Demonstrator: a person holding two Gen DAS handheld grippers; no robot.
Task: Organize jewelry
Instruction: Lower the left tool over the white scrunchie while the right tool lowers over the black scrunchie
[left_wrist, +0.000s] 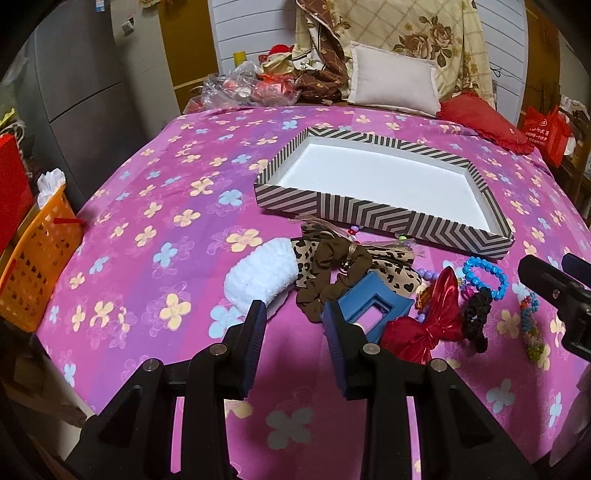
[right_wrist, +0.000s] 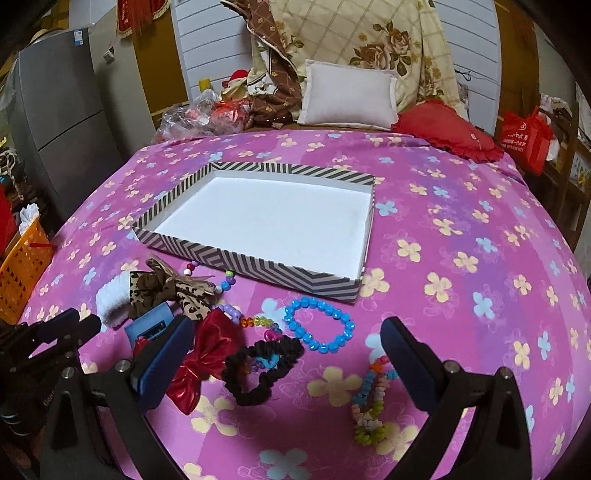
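An empty striped box (left_wrist: 321, 206) (right_wrist: 258, 267) lies on the pink flowered bedspread. In front of it lies a pile: a white fluffy scrunchie (left_wrist: 262, 277), a brown scrunchie (left_wrist: 332, 273), a leopard bow (left_wrist: 391, 269), a blue claw clip (left_wrist: 373, 306), a red bow (right_wrist: 207, 350), a black scrunchie (right_wrist: 258, 365), a blue bead bracelet (right_wrist: 321, 325) and a multicoloured bead bracelet (right_wrist: 369, 402). My left gripper (left_wrist: 295, 314) is open over bare bedspread, between the white scrunchie and the clip. My right gripper (right_wrist: 288, 328) is wide open above the black scrunchie and the bracelets, holding nothing.
An orange basket (left_wrist: 33, 266) stands off the bed's left edge beside a grey fridge (left_wrist: 92, 92). A white pillow (right_wrist: 347, 96), a red cushion (right_wrist: 447, 133) and a plastic bag (right_wrist: 195, 118) sit at the head. A red bag (right_wrist: 528, 140) hangs at the right.
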